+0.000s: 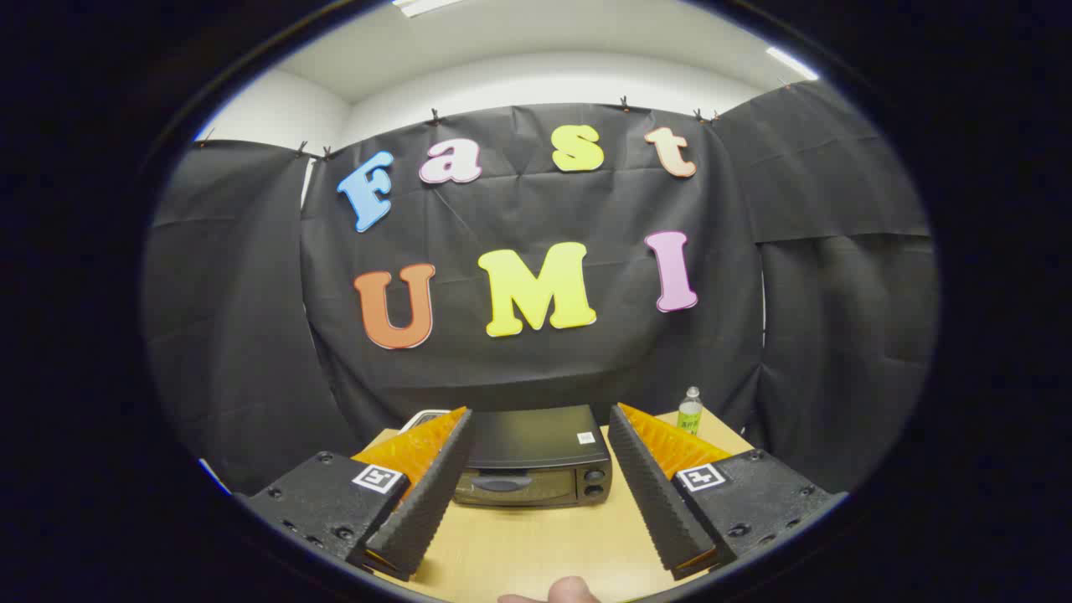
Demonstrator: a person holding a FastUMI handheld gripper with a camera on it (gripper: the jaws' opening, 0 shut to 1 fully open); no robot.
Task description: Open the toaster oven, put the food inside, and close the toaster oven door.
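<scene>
Black and boxy, the toaster oven (536, 465) sits shut on your pale wooden table (536, 548), just beyond your gripper (538, 416). Your ridged black-and-orange fingers (423, 481) are spread wide, holding nothing. A small clear bottle with a green label (690, 410) stands behind the right finger.

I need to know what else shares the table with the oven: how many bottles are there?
1. A small green bottle stands on the table beyond the open gripper's right finger, beside the closed toaster oven. The fingers may hide others.
</scene>
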